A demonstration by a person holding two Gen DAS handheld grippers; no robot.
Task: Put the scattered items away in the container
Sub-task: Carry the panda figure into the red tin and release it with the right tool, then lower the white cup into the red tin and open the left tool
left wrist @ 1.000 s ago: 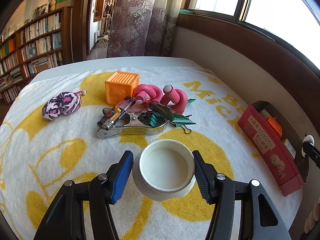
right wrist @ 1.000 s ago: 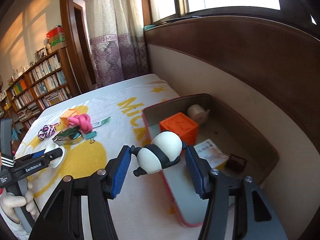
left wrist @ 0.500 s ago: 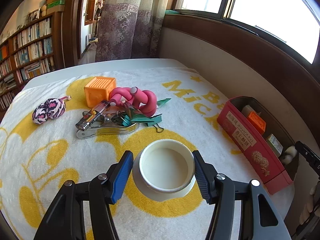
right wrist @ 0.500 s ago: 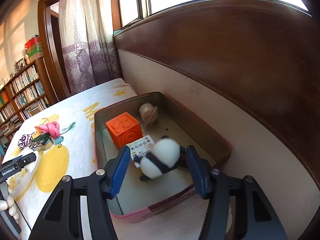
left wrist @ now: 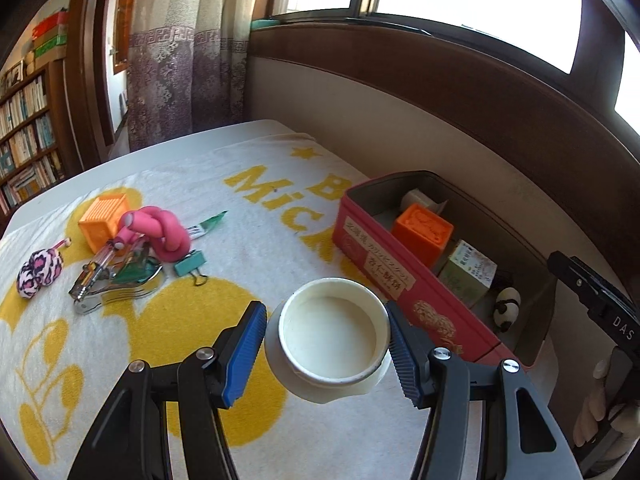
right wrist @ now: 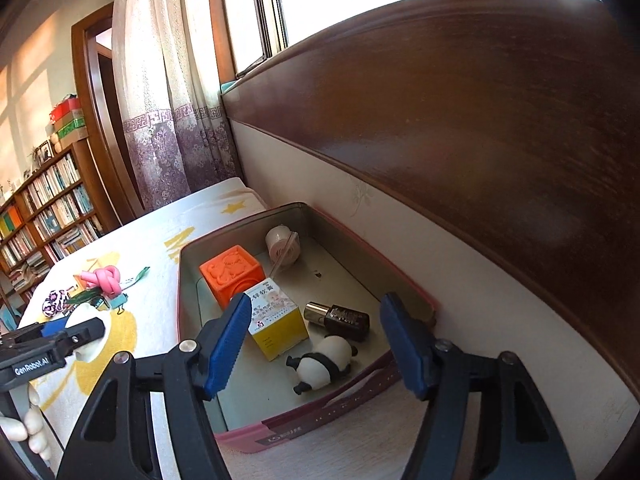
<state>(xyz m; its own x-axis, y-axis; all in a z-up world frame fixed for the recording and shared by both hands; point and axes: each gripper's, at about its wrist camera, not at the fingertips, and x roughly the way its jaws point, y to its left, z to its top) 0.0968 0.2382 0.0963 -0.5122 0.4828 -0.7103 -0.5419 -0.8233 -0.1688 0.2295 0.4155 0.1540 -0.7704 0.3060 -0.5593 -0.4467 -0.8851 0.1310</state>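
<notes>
Surface: white towel with yellow print (left wrist: 132, 360) spread over a table, a wood-panelled wall and bright windows behind, a patterned curtain (left wrist: 180, 60) and bookshelves (right wrist: 48, 200) to the side.
Left gripper (left wrist: 326, 344): jaws closed onto one white round cup with a wide flange (left wrist: 330, 338), held just above the towel, open mouth facing the camera.
Right gripper (right wrist: 312, 344): jaws wide apart and holding nothing, hanging over the near end of the container.
Container: one pink rectangular tin box with grey inside (right wrist: 400, 276), at the towel's edge by the wall.
Inside it (five things): one small black-and-white panda figure (right wrist: 322, 364) lying on the floor below the right gripper, one dark brown glass bottle (right wrist: 340, 316) on its side, one yellow-and-white carton (right wrist: 276, 320), one orange embossed cube (right wrist: 230, 276), one pale roll (right wrist: 282, 242).
Scattered on the towel: one light orange ridged cube (left wrist: 104, 220), one knotted pink foam tube (left wrist: 160, 232), one leopard-print fabric pouch (left wrist: 40, 272), one silver metal clamp (left wrist: 112, 292), one teal binder clip (left wrist: 190, 264), clustered well apart from the tin.
</notes>
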